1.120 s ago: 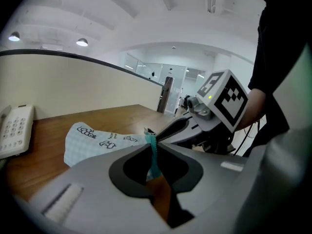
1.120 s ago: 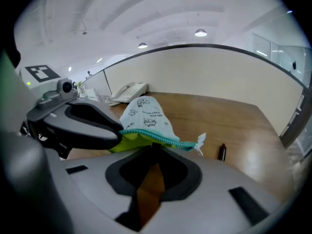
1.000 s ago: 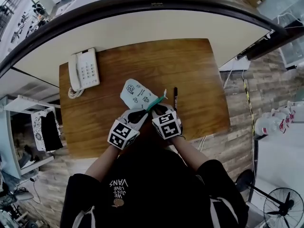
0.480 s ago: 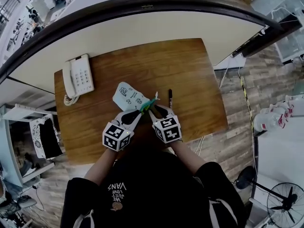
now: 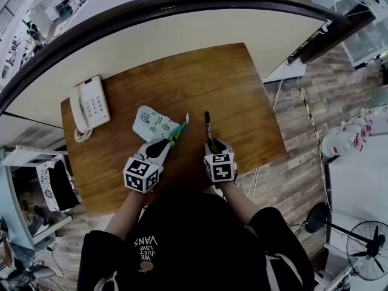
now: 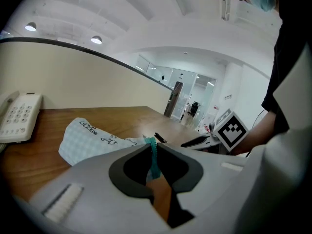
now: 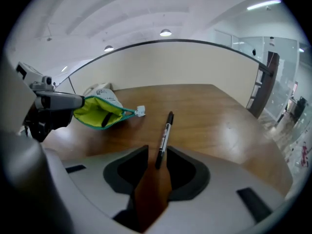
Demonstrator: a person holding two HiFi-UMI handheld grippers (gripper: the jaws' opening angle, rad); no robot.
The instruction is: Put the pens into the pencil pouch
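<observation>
in the head view the near end of the pen (image 5: 207,123) is hidden by the right gripper (image 5: 212,143). the pouch (image 7: 100,112) is clamped by its teal zipper edge in the narrow jaws of the left gripper (image 6: 155,147); a dark shape (image 7: 104,119) inside cannot be made out. the pen is seen on the table (image 5: 242,102), its end between the parted right jaws.

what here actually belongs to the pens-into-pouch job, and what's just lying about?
Job:
- pencil pouch, zipper edge clamped in the left hand-held gripper
- black pen on the table, near end at the open right hand-held gripper

Lying about:
- telephone
- floor fan
</observation>
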